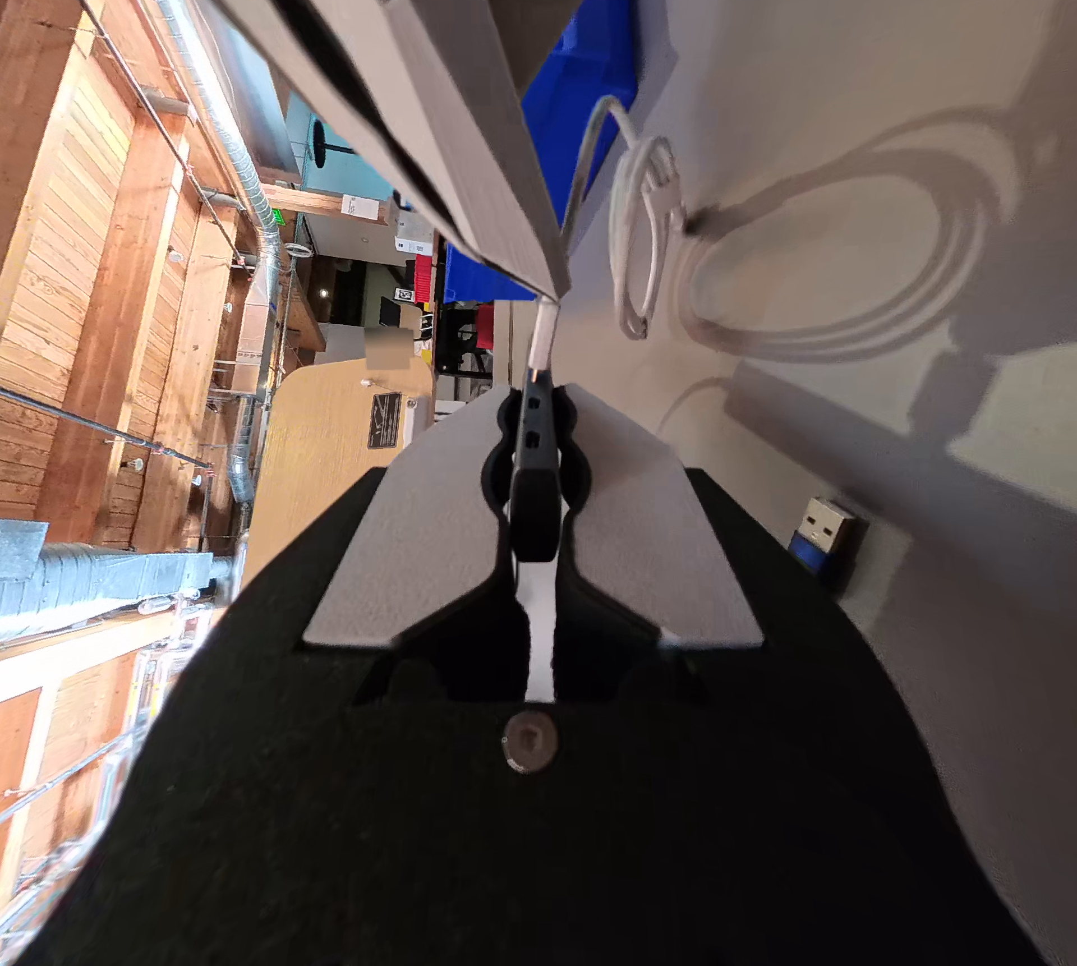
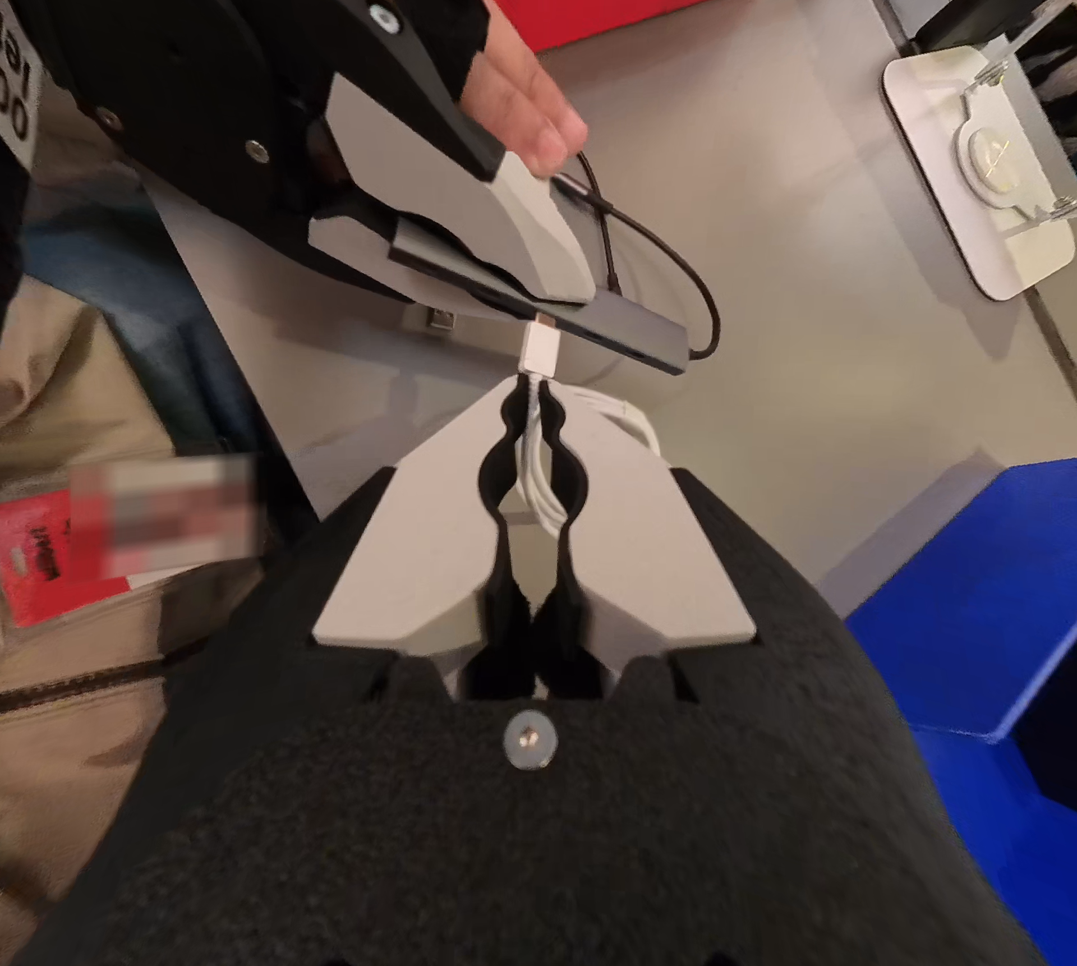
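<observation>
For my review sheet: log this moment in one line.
left gripper: shut on grey hub | right gripper: shut on white cable | white plug at hub port

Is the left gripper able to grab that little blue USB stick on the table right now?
Probably not as things stand. The left gripper is shut on the grey hub, so its fingers are full. The blue USB stick lies bare on the table with nothing over it.
</observation>
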### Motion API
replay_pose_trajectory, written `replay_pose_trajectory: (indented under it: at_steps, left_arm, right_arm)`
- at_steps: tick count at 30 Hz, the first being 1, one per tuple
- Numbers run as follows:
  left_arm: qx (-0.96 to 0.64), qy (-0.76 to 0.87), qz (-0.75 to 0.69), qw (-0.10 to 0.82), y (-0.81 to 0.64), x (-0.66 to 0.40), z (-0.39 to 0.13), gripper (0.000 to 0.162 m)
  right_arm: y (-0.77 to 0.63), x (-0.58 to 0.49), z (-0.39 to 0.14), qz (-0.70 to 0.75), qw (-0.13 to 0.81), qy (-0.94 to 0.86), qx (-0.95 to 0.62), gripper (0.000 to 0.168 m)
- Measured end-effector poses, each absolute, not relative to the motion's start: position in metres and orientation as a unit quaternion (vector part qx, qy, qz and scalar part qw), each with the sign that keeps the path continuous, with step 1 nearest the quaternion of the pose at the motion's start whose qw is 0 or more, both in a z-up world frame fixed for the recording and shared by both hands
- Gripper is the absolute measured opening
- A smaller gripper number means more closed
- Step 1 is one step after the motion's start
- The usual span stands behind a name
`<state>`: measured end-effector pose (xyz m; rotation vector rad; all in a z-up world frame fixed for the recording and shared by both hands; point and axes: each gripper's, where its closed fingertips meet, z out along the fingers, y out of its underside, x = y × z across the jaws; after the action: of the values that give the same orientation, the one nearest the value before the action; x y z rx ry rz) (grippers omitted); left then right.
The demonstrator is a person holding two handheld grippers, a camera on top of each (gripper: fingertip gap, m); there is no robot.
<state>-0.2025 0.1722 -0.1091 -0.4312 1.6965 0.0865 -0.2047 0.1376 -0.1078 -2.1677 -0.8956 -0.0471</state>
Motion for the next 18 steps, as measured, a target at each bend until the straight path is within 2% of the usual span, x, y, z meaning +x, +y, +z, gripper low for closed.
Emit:
replay_pose_trajectory:
  at_steps: [6, 18]
  left_arm:
    - [-0.21, 0.741, 0.032, 0.636, 0.173, -0.2, -0.111, 0.01]
    - [-0.246, 0.718, 0.037, 0.65, 0.179, -0.201, -0.102, 0.01]
  right_arm:
    - [0.141, -0.204, -0.102, -0.033, 0.402, -0.352, -0.845, 0.002]
    - [0.15, -0.206, -0.095, 0.128, 0.469, -0.267, -0.832, 0.002]
